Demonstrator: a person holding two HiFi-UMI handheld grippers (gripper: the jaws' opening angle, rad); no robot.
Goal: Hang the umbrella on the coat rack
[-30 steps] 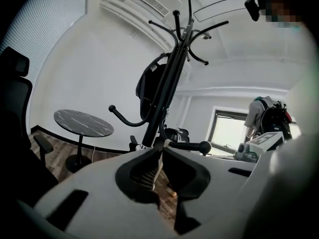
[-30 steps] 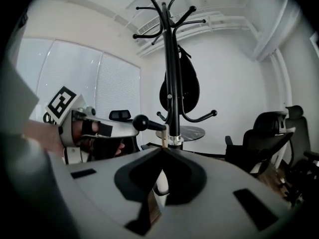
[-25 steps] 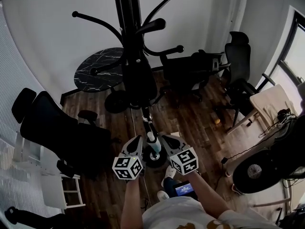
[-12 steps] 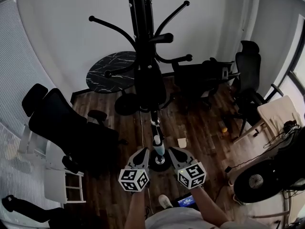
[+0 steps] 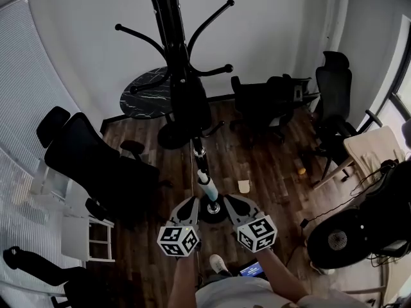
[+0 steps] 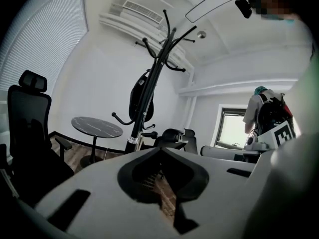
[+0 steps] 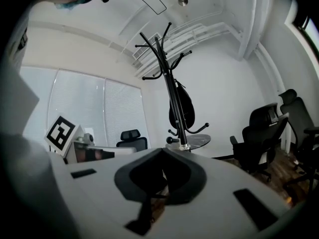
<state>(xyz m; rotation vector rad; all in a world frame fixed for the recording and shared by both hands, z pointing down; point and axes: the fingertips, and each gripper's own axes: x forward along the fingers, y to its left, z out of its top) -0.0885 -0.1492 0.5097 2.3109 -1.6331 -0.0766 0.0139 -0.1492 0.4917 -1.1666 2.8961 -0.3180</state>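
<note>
Two claws noted at the lower centre of the head view: left claw [image 5: 191, 203] and right claw [image 5: 230, 201], marker cubes toward the camera, tips angled inward toward each other.

Left claw: jaws fully together in its own view, nothing made out between them. Right claw: jaws likewise together, nothing made out between them.

Umbrella [image 5: 204, 183] runs away from the person. Its round black end sits between the two claw tips, just beside each. Whether the tips press on it cannot be told. A pale shaft section leads outward from that end, then a banded dark section, then the black folded canopy [image 5: 191, 104]. The canopy overlaps the pole of the rack [image 5: 168, 18] in every view. Contact between canopy and rack cannot be confirmed.

Below lies a dark wood floor [image 5: 263, 165], with one small pale object [image 5: 243, 186] on it to the right of the shaft. A black chair [image 5: 96, 165] stands left of the umbrella.

Rack: black, upright, curved arms with knob ends spreading left and right. A round marbled tabletop [image 5: 141, 106] stands just behind the rack's base, against a white wall. Further black chairs [image 5: 263, 101] stand to the right, by the wall.
</note>
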